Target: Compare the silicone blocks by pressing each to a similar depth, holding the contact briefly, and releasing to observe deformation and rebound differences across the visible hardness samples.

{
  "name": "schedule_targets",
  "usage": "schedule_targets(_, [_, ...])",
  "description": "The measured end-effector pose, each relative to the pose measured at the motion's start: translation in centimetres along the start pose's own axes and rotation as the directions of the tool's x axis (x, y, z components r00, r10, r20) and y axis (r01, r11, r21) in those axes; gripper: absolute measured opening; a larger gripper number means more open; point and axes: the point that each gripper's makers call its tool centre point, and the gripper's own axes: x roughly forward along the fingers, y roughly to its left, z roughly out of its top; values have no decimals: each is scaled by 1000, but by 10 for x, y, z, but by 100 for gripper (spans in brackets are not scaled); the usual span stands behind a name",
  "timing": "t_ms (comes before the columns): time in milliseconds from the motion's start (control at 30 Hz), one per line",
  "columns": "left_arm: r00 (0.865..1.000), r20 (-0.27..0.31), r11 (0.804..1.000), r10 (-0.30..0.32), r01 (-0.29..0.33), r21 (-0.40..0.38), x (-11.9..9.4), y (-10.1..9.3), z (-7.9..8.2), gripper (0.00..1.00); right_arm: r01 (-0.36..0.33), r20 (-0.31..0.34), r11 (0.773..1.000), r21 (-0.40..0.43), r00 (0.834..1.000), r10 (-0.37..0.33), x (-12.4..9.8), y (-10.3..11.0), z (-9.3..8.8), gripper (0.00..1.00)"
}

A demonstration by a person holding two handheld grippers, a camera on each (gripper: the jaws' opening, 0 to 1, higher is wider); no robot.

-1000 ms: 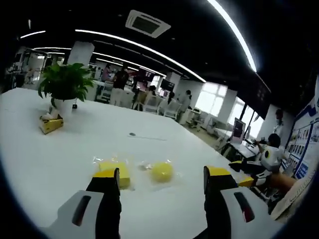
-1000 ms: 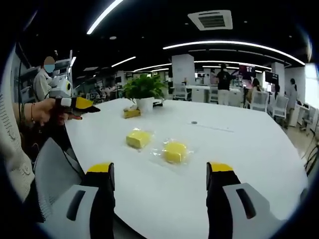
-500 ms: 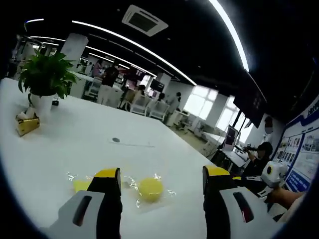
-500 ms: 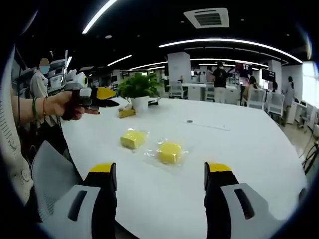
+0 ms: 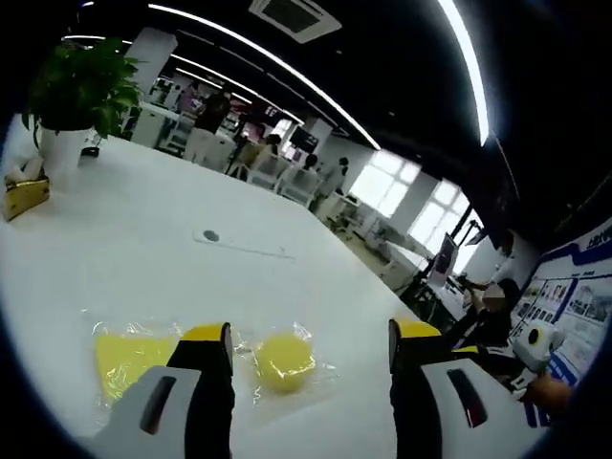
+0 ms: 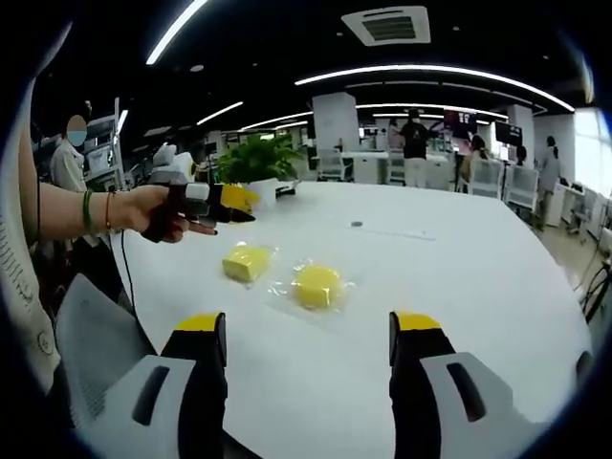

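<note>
Two yellow silicone blocks in clear wrap lie on the white table (image 6: 459,277). The square block (image 6: 247,261) is on the left and the round block (image 6: 317,285) on the right. My left gripper (image 5: 311,335) is open, and the round block (image 5: 284,359) lies between its jaws, beyond the tips. The square block (image 5: 124,359) lies left of its left jaw. In the right gripper view a hand holds the left gripper (image 6: 225,203) above the table, just behind the square block. My right gripper (image 6: 308,325) stands open, short of both blocks, with nothing between its jaws.
A potted plant (image 5: 76,86) and a small yellow box (image 5: 24,196) stand at the table's far left. A dark spot (image 5: 210,235) marks the tabletop further back. The right gripper (image 5: 535,339) shows at the lower right. People and desks fill the office behind.
My left gripper has moved in toward the blocks, which now look larger and nearer in its view. The right gripper has barely shifted.
</note>
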Motion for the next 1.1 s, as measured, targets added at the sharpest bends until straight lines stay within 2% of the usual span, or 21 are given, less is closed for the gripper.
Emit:
schedule_targets(233, [998,-56,993,20,-26,-116,32,25,-22,65,0,-4,1000,9,1000,0,6,-3,-2,62])
schedule_targets(333, [997,-70,982,38,-50,-181,44,37,-30,65,-3,-32,1000,5,999,3,10,-3,-7,62])
schedule_targets(467, [995,-82,956,55,-76,-282,61,52,-40,65,-7,-44,1000,13,999,7,12,-3,-10,62])
schedule_targets(500, [994,-94,942,55,-83,-325,65,54,-44,64,-7,-50,1000,15,999,8,13,-3,-11,62])
schedule_targets(567, [994,-99,931,44,-77,-356,72,56,-46,60,-5,-60,1000,17,998,6,13,-5,-14,62])
schedule_targets(667, [991,-125,930,54,-95,-355,80,60,-54,57,3,-73,1000,23,997,-1,13,-8,-16,62])
schedule_targets(867, [983,-168,927,75,-131,-352,89,67,-67,56,17,-85,999,30,996,-14,13,-14,-18,61])
schedule_targets(1100, [983,-164,924,81,-136,-358,97,70,-68,42,11,-91,999,35,996,-7,15,-15,-19,60])
